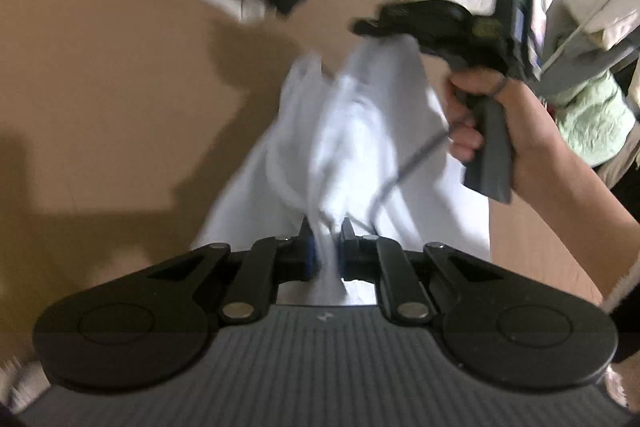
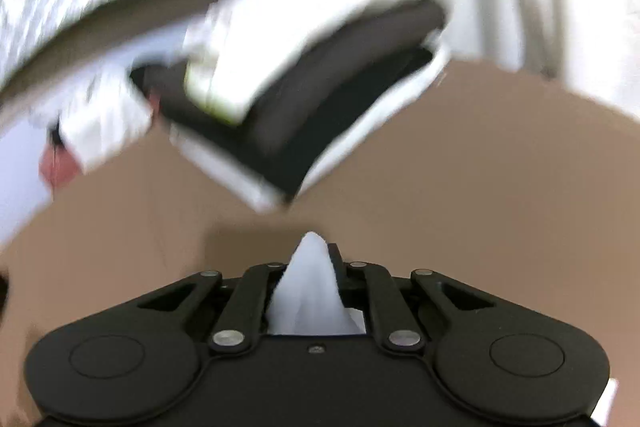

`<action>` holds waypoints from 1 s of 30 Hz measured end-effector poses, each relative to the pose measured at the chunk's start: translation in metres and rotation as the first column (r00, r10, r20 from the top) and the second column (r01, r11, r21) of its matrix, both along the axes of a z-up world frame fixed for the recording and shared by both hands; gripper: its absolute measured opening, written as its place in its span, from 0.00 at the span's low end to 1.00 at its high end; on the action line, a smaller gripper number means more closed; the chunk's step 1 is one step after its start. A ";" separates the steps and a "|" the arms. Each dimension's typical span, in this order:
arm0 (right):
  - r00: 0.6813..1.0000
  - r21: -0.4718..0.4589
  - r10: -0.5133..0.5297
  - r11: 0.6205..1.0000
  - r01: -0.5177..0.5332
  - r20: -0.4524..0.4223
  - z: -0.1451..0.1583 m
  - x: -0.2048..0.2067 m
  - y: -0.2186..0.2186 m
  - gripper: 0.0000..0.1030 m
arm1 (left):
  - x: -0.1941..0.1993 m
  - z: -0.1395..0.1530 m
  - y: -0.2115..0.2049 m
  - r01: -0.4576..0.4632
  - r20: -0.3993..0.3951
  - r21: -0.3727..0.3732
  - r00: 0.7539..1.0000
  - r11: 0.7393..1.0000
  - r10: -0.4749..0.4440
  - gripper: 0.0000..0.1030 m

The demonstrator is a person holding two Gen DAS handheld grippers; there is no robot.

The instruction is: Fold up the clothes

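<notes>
Mid-handling: both grippers clamped on the pale garment [image 1: 352, 131].
Left gripper [image 1: 326, 239] and right gripper [image 2: 316, 267] pinch bunched cloth above the brown table [image 1: 100, 87]; likely next: spread flat.

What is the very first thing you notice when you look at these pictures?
A pale bluish-white garment hangs bunched in the middle, pinched between the left gripper at the bottom and the right gripper at upper right, which a hand holds by its grey handle. Behind it spreads a brown table, with a blurry stack of dark and white folded clothes at its far side.
</notes>
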State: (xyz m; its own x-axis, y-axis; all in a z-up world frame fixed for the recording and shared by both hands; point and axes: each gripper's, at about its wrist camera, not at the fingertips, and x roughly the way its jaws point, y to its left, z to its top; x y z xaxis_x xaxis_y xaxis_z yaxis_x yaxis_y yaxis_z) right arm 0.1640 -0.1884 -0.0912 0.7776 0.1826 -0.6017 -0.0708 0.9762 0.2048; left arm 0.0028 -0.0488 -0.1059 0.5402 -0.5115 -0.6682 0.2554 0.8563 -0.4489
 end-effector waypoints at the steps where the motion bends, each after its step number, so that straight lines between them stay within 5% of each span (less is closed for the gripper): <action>1: 1.000 -0.001 -0.008 1.000 0.008 0.025 0.007 -0.002 -0.004 0.10 | 0.005 0.003 0.003 -0.015 0.023 0.013 1.000 1.000 0.014 0.10; 4: 1.000 0.002 -0.003 1.000 0.003 0.026 0.019 -0.004 -0.015 0.14 | 0.031 -0.010 0.006 -0.059 -0.061 0.053 0.996 0.997 0.062 0.10; 6: 1.000 0.016 -0.003 1.000 0.003 0.014 0.018 -0.013 -0.019 0.24 | 0.038 -0.029 0.009 -0.077 -0.170 0.043 0.982 0.996 0.084 0.10; 7: 1.000 0.023 -0.003 1.000 0.002 0.008 0.017 -0.017 -0.021 0.38 | 0.040 -0.036 0.011 -0.081 -0.212 0.039 0.973 0.996 0.088 0.10; 8: 1.000 0.030 -0.002 1.000 0.002 0.002 0.016 -0.021 -0.023 0.50 | 0.039 -0.034 0.012 -0.081 -0.206 0.039 0.975 0.996 0.087 0.14; 10: 1.000 0.044 -0.001 0.999 0.002 -0.010 0.015 -0.030 -0.027 0.58 | 0.040 -0.034 0.020 -0.125 -0.217 0.036 0.968 0.991 0.130 0.30; 12: 1.000 0.058 0.000 0.998 0.002 -0.021 0.014 -0.038 -0.031 0.64 | 0.041 -0.041 0.026 -0.149 -0.248 0.020 0.957 0.989 0.149 0.33; 18: 0.996 0.071 0.025 0.997 -0.020 -0.081 0.003 -0.066 -0.049 0.64 | 0.038 -0.033 0.006 -0.107 -0.161 0.164 0.978 0.981 0.133 0.33; 23: 0.981 0.074 -0.149 0.984 0.159 -0.126 -0.017 -0.089 -0.110 0.64 | 0.022 -0.014 0.001 -0.172 -0.020 0.312 0.982 0.934 0.187 0.42; 24: 0.977 0.086 -0.171 0.979 0.183 -0.127 -0.019 -0.095 -0.122 0.64 | 0.016 -0.006 0.007 -0.184 0.013 0.290 0.982 0.939 0.188 0.43; 28: 0.987 0.131 -0.150 0.979 0.157 -0.061 -0.023 -0.133 -0.142 0.64 | 0.024 0.015 0.022 -0.141 0.047 0.003 0.989 0.990 0.140 0.56; 30: 0.992 0.131 -0.120 0.984 0.123 -0.031 -0.031 -0.152 -0.139 0.64 | 0.049 0.017 0.013 -0.079 0.038 -0.038 0.996 0.996 0.080 0.68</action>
